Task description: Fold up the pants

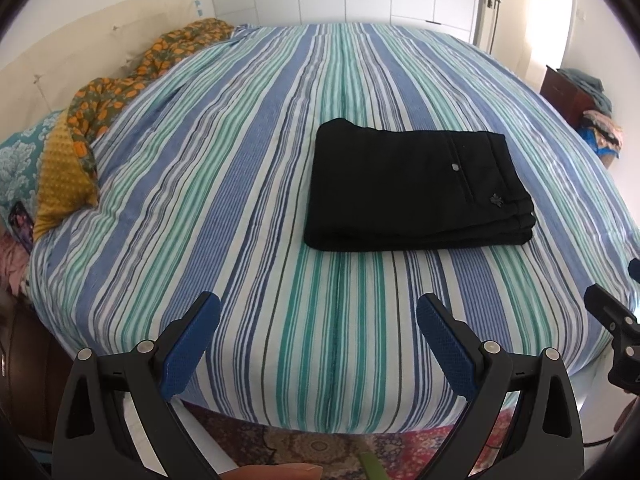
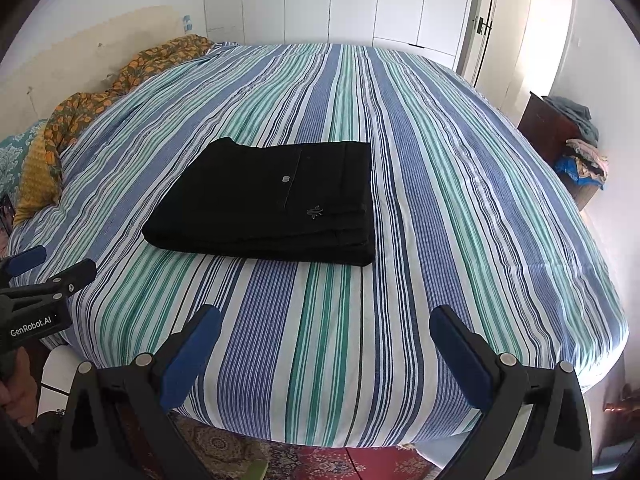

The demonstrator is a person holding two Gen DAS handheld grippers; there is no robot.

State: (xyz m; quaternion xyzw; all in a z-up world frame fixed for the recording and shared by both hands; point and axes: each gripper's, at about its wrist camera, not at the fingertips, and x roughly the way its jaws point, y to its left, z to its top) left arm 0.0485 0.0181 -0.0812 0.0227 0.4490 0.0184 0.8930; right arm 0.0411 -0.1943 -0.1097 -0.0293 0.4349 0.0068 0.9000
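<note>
Both my left gripper (image 1: 318, 332) and right gripper (image 2: 325, 344) gape wide, holding nothing; folded black pants (image 1: 416, 188) lie at twelve o'clock on the striped bed (image 1: 240, 200).

The bed (image 1: 248, 184) wears a sheet striped in blue, green and white. Black pants (image 1: 416, 188), folded into a flat rectangle, lie on it toward the near edge. A crumpled orange-patterned blanket (image 1: 120, 92) lies along its left edge.

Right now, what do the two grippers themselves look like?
Both match: the left gripper and right gripper have black plastic frames with silver rivets and blue textured finger pads. White "GenRobot.AI" lettering marks the left one's side.
</note>
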